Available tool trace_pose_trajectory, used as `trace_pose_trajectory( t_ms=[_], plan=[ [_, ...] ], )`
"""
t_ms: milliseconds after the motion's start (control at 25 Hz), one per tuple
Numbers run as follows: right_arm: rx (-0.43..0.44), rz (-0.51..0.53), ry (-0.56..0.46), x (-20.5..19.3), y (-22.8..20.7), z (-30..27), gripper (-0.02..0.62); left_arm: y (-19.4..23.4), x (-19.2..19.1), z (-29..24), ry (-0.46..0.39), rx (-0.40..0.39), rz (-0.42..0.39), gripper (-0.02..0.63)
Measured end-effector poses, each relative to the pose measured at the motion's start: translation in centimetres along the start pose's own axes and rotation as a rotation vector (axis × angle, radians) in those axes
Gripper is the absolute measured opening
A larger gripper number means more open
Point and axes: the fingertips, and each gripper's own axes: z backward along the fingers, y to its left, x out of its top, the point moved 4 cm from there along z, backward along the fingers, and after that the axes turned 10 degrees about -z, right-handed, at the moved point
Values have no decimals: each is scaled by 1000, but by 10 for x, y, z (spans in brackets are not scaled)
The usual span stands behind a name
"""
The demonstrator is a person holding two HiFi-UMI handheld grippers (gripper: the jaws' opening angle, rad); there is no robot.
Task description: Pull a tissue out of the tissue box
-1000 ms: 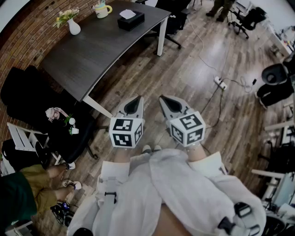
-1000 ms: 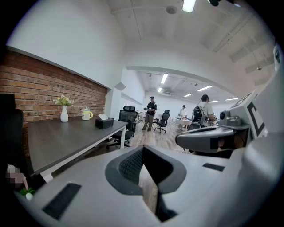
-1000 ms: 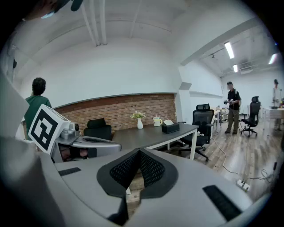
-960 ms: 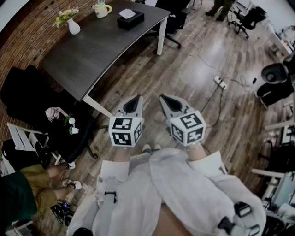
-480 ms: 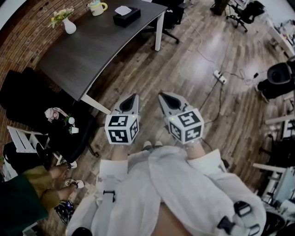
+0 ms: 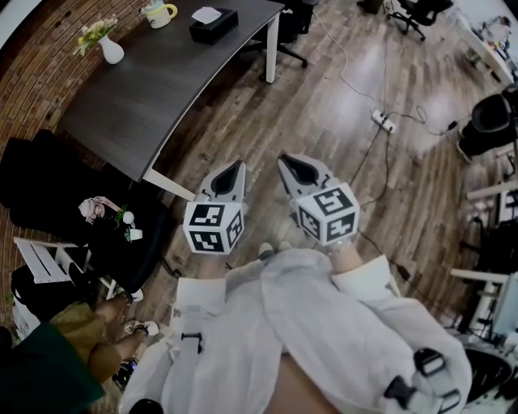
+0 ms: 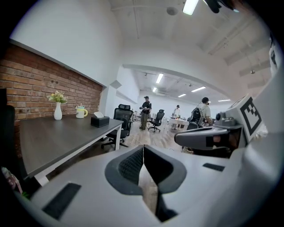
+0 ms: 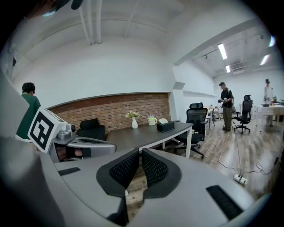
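Observation:
A black tissue box (image 6: 214,24) with a white tissue sticking out of its top stands near the far end of a dark grey table (image 6: 162,89); it also shows small in the left gripper view as the tissue box (image 7: 100,121) and in the right gripper view as the tissue box (image 8: 165,125). My left gripper (image 6: 235,167) and right gripper (image 6: 285,164) are held side by side over the wooden floor, well short of the table. Both are shut with nothing between the jaws, seen in their own views as the left gripper (image 7: 143,148) and the right gripper (image 8: 140,154).
On the table stand a white vase with flowers (image 6: 104,42) and a yellow-handled mug (image 6: 158,12). Black office chairs (image 6: 293,20) stand behind the table, a power strip with a cable (image 6: 382,121) lies on the floor at right, and a seated person (image 6: 57,356) is at lower left. Other people stand far off (image 7: 144,111).
The head view has shifted, so the table and tissue box sit higher and further left in the picture. Both grippers keep their places side by side and stay shut.

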Motion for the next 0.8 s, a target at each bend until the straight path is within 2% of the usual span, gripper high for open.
trace_pose_trajectory(
  t_ms=[320,400,480,600,800],
  plan=[
    [-64,-15,1,-10,4,-4,5,12,-13,3,4,-3,29,6],
    [-56,-14,7,-8,5,-8,106,17,-14,1,4,4,41,7],
    [-47,-6,5,-5,4,-13,109,21,-13,-3,2,7,51,9],
    [-40,4,-4,2,-1,-28,109,28,-9,-15,4,5,57,70],
    [-8,14,26,15,-17,-72,109,56,-1,-45,15,26,57,100]
  ],
)
